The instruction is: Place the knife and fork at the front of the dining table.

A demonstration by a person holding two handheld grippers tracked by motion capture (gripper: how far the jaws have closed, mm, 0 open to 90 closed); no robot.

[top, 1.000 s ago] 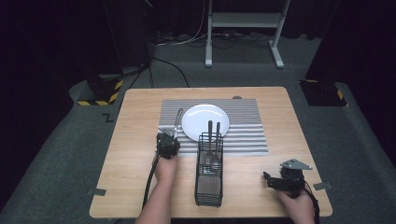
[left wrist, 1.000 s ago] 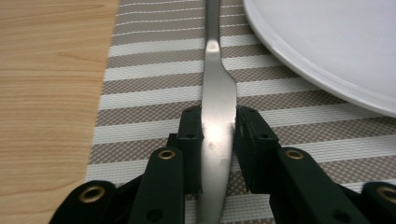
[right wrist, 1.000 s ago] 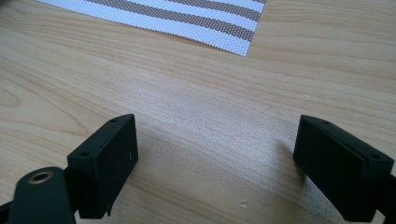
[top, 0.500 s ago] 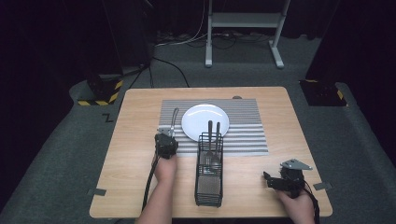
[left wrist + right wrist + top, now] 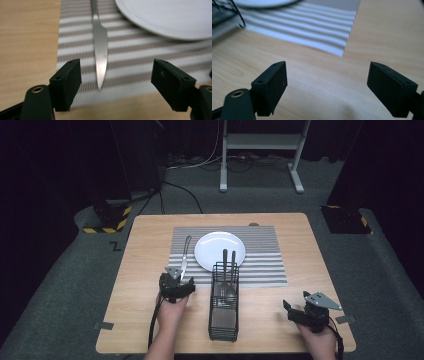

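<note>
I have my left gripper [image 5: 177,285] sitting just off the near-left corner of the striped placemat [image 5: 260,265], and its jaws stand wide apart with nothing between the pads; they have just been opening. The knife [image 5: 100,47] lies flat on the placemat just left of the white plate [image 5: 220,251], blade tip pointing back toward me and ending just short of the mat's near edge, a little ahead of the open jaws. In the left gripper view the mat's near edge runs across between the jaws, with bare wood to the left of it and the plate's rim close on the right, so the free room is on the left side. The black wire caddy [image 5: 224,302] stands just right of that gripper, near the table's front edge, with two dark handles sticking up from it. My right gripper [image 5: 307,312] rests low near the front-right corner of the table [image 5: 150,320], jaws also wide and empty, open wood ahead of it up to the mat's corner. Compared with a second ago, the left gripper has let go of the knife and drawn back toward me, while the right one sits where it was. The knife's handle is cut off at the top of the left gripper view, and what the caddy holds besides those handles I cannot make out.
</note>
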